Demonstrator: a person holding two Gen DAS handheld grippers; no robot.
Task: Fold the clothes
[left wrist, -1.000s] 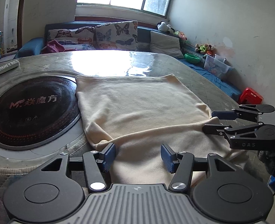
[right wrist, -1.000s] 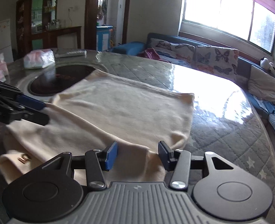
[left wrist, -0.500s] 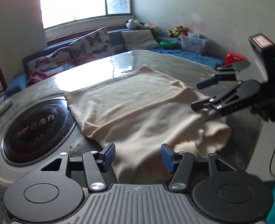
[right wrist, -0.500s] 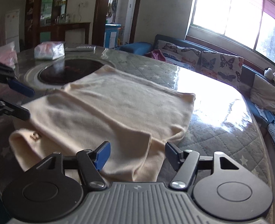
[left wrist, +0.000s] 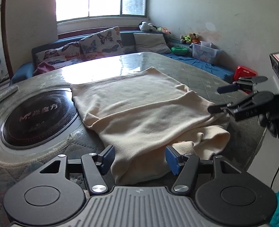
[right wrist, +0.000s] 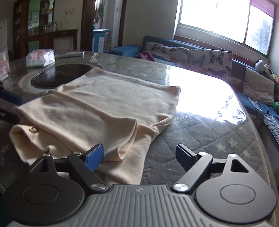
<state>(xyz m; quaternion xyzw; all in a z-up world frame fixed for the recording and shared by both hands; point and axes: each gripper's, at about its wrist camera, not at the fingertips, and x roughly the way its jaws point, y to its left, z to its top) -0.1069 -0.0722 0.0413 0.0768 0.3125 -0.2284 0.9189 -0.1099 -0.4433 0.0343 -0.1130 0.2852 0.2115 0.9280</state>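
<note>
Now, my left gripper [left wrist: 139, 158]: jaws apart, the garment's near edge lying loose between them.
My right gripper [right wrist: 140, 156]: jaws spread wide, gripping nothing, at the garment's corner.
Garment [left wrist: 139, 109]: cream, soft knit, folded over itself, flat on the quilted table [right wrist: 205, 132].
Hotplate [left wrist: 37, 117]: black, round, glossy, left of the garment, lettered "M" plus Chinese characters.
Bin [left wrist: 205, 52]: clear plastic, beyond the garment, contents unclear.

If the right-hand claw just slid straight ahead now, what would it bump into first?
Probably the near edge of the cream garment: the right gripper is open, its left finger already over the cloth; depth is uncertain.
</note>
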